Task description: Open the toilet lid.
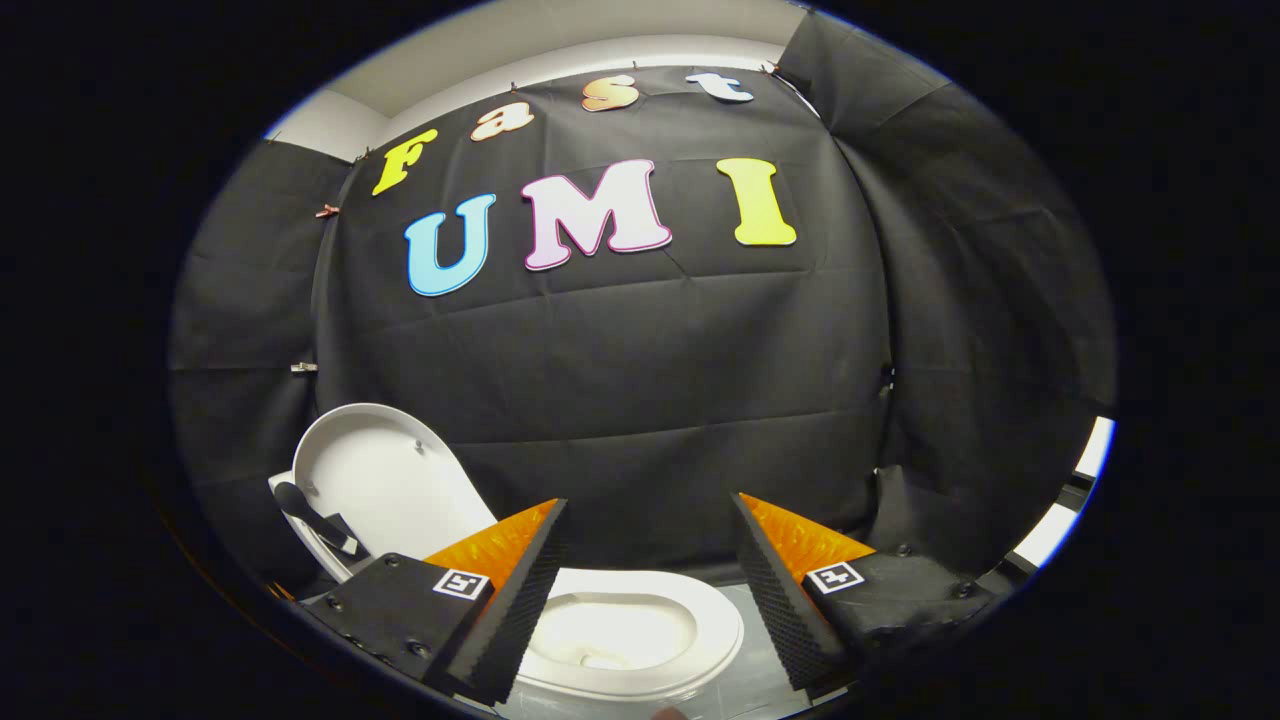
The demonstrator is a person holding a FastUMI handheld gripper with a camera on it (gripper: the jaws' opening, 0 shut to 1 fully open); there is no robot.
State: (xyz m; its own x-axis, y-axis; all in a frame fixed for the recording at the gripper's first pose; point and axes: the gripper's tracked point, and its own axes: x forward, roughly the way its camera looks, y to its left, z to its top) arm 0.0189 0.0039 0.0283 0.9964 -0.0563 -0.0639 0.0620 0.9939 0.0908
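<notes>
Behind the seat [640, 630], the lid [385, 480] already stands up, so it looks done; tongs [648, 570] spread apart, grasping nothing.

The hand-held gripper [648, 540] was observed with its two fingers [520, 600] spread wide apart. Nothing was held between them, and no contact was made by either finger. The fingers were pointed forward and slightly downward.
</notes>
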